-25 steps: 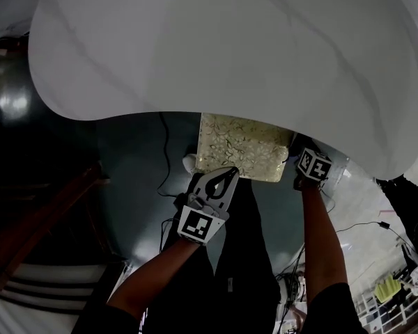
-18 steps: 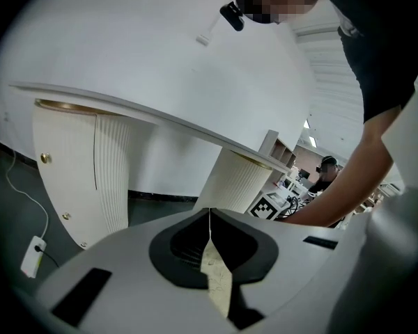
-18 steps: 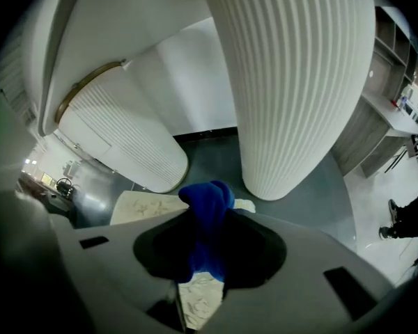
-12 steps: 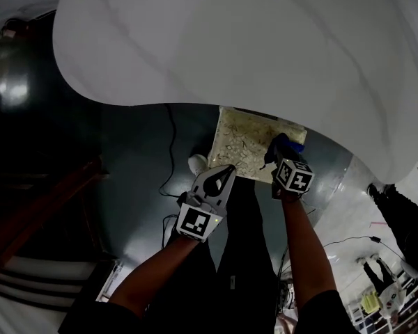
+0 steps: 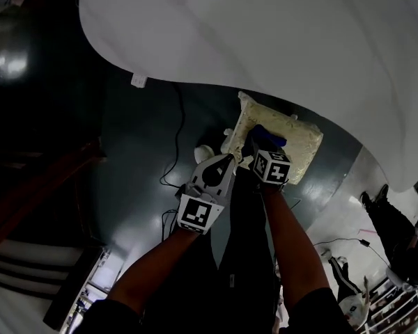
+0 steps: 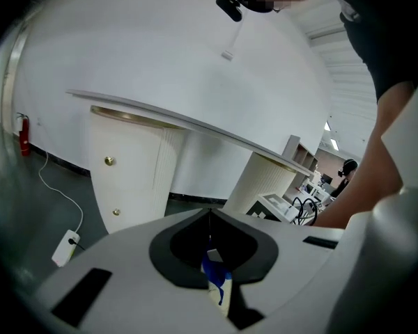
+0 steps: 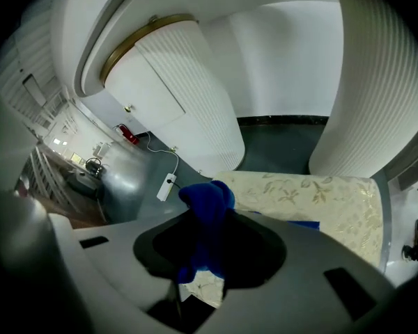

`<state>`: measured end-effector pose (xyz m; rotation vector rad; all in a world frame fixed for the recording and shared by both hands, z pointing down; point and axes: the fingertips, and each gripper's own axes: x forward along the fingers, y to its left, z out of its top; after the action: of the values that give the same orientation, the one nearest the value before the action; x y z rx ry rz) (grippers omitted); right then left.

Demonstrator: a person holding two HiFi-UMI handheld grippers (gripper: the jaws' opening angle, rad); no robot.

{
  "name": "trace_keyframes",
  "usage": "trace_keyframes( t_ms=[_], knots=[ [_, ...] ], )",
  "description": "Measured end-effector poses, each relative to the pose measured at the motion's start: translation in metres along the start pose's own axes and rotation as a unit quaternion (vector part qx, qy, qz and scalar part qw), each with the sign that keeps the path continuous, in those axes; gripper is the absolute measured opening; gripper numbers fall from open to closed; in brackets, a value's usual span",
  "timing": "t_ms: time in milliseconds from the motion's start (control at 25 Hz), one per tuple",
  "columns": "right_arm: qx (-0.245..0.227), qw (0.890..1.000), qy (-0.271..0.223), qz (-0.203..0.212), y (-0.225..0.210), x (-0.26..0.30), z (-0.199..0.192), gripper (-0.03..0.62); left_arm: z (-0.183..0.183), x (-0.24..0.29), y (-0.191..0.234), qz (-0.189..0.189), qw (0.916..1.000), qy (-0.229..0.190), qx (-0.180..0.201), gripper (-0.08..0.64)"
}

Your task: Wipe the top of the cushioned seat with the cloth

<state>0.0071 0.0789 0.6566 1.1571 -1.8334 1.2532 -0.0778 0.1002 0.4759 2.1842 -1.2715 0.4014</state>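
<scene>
From the head view we see the right gripper [image 5: 260, 147] holding the blue cloth [image 5: 266, 135] over the cream floral cushioned seat [image 5: 297, 142], by the white table [image 5: 265, 47]. The left gripper [image 5: 226, 163] is just beside the seat. The left gripper view shows us its jaws closed tip to tip. In the right gripper view, the jaws clamp the bunched cloth.

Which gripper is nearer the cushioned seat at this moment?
Right. The right gripper, shut on the blue cloth, is over the near edge of the cushioned seat; the left gripper, jaws together, sits just off the seat's left corner.
</scene>
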Motion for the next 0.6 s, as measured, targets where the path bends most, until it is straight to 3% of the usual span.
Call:
trace_keyframes(
  t_ms=[280,600],
  knots=[
    [-0.019,1.000,0.017,-0.011,0.030,0.033,-0.012,0.133,-0.015,-0.030,0.039,0.020,0.9995,-0.003,-0.025,0.017],
    [-0.037,0.999,0.013,-0.029,0.023,0.073,-0.022,0.133,-0.032,-0.040,0.035,-0.021,0.9994,0.015,-0.023,0.017]
  ],
)
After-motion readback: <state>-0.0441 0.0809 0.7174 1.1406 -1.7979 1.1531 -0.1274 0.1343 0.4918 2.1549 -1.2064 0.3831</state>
